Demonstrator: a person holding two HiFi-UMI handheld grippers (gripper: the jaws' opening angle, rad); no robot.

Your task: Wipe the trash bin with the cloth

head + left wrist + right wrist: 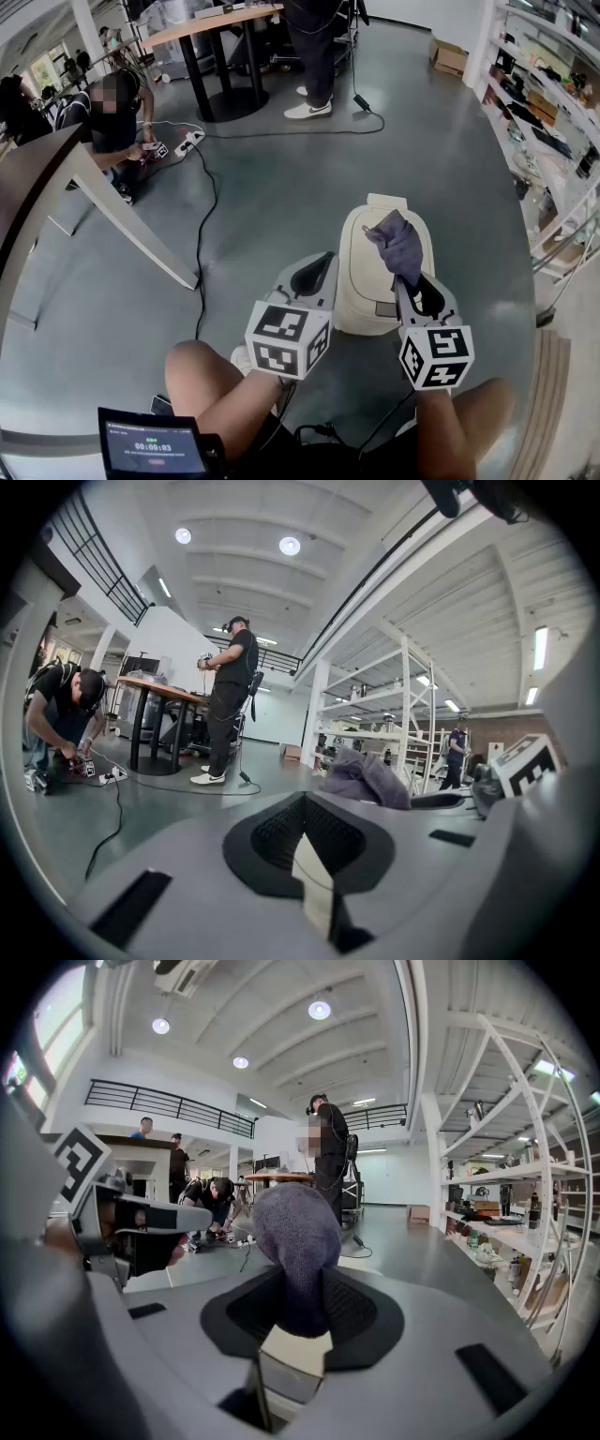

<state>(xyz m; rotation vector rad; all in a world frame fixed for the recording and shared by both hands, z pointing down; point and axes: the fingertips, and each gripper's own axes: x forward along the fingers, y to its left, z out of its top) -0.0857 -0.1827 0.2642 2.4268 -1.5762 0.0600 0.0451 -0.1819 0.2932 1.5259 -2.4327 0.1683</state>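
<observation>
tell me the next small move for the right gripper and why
Probably lower the right gripper so the purple-grey fabric cloth presses onto the cream plastic trash bin. Its fingers are shut on the cloth, which hangs over the bin's lid, and contact is unclear.

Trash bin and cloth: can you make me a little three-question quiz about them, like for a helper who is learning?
1. True or false: the cloth lies flat on the floor.
2. Which gripper is shut on the cloth? A) left B) right C) neither
3. Fill in: the trash bin is ____ in colour.

Key: 1 false, it is held up in front of the trash bin. 2 B, the right gripper. 3 cream.
</observation>
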